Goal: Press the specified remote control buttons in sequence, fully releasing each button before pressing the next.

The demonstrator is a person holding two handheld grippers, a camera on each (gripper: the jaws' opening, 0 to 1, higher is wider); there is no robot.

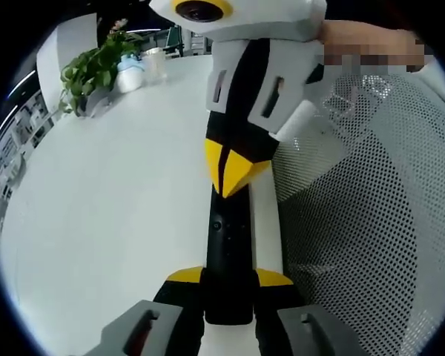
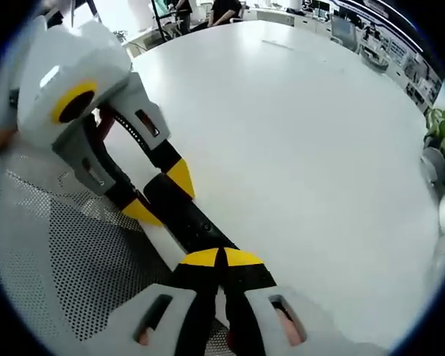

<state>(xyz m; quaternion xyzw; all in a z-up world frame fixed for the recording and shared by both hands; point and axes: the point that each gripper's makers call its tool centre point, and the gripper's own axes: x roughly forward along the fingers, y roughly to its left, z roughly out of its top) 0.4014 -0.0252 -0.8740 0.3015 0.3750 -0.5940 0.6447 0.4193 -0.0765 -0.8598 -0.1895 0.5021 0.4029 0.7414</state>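
My left gripper (image 1: 228, 293) clamps the remote (image 1: 226, 252); right gripper (image 2: 221, 259), jaws together, tips on its buttons.

Open table (image 1: 104, 200); plant (image 1: 96, 70) at far edge

The remote (image 1: 227, 252) lies on the table (image 1: 119, 215), along its right edge, with a mesh chair (image 1: 371, 222) just beside it on the right. The left gripper (image 1: 230, 297) grips its near end; the right gripper (image 1: 233, 174) touches its far part. A potted plant (image 1: 96, 70) and a cup (image 1: 156, 63) stand far left.
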